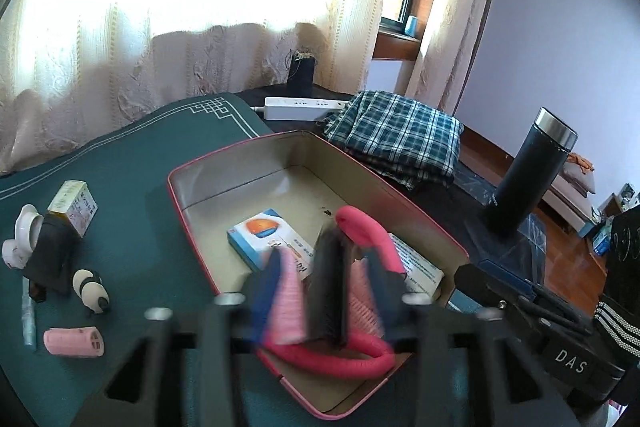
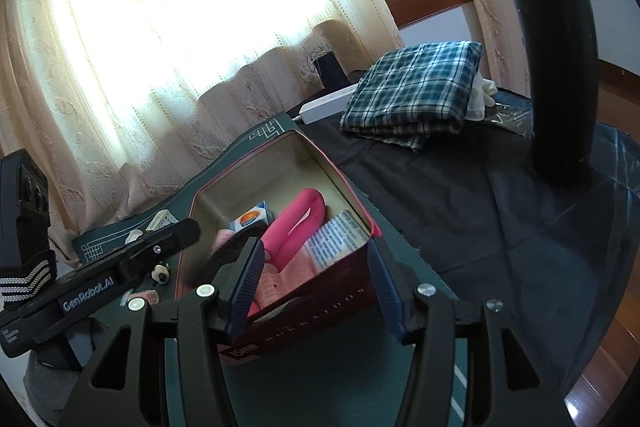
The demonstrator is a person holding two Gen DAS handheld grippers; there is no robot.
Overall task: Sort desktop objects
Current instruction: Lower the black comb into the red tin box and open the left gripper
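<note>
Red tin [image 2: 304, 311] reads "HOKKAIDOS"; right claw [image 2: 314, 291] open around its corner.

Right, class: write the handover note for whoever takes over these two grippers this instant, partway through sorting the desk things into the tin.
Left gripper: open over the red tin. A blurred dark comb-like piece is between its fingers and does not look pinched.
Right gripper: open, straddling the tin's near corner, with no clear grip on it.
Done: pink bendy rod, blue-white carton and printed leaflet lie in the tin.
Left: pink roller, panda figure and small yellow carton wait on the green mat beside the tin, with a few other bits.
</note>
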